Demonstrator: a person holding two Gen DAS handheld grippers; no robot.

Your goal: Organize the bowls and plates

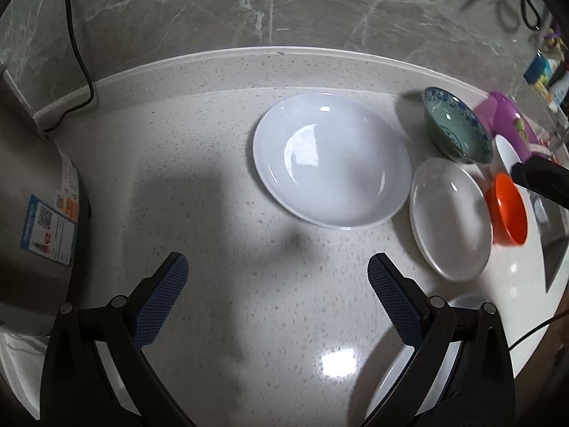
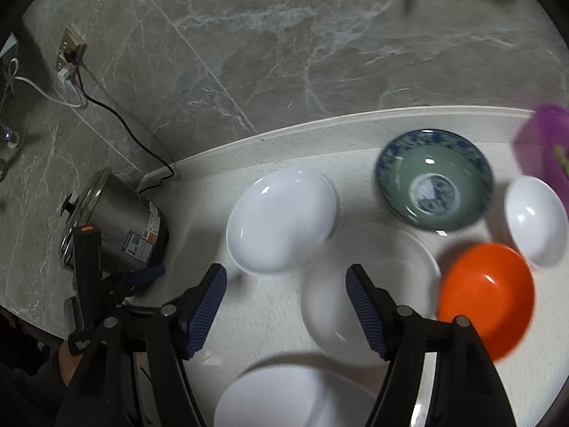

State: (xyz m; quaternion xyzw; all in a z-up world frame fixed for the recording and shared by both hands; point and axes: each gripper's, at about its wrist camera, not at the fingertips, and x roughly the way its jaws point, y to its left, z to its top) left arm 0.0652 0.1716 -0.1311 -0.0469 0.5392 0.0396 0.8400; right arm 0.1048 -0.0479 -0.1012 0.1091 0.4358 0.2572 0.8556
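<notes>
— What are your fingers doing?

— Both pairs are spread wide with nothing between them. My left gripper (image 1: 277, 274) hangs over bare counter (image 1: 199, 163); my right gripper (image 2: 286, 284) hangs above a blurred plate (image 2: 398, 249).

— Where are the dishes, and how do they sit?

— All mouth-up on the counter. The big white plate (image 1: 332, 160) lies ahead of my left fingers, looking oval in this lens, its long axis running from far left to near right. Just to its right is the smaller plate (image 1: 450, 219), close enough that I can't tell whether the rims touch. Behind that one sits the blue-patterned bowl (image 2: 434, 179), the orange bowl (image 2: 487, 293) to its right, and a small white bowl (image 2: 537, 219) further back. Another white plate (image 2: 284, 398) shows at the near edge under my right gripper.

— And the room?

— Pale speckled counter with a raised back lip, against a grey marble wall (image 2: 284, 53). A steel pot (image 2: 117, 227) stands at the left, its black cord (image 2: 117, 121) running up to a wall socket (image 2: 71, 49). Something purple (image 2: 547, 135) sits at the far right.
</notes>
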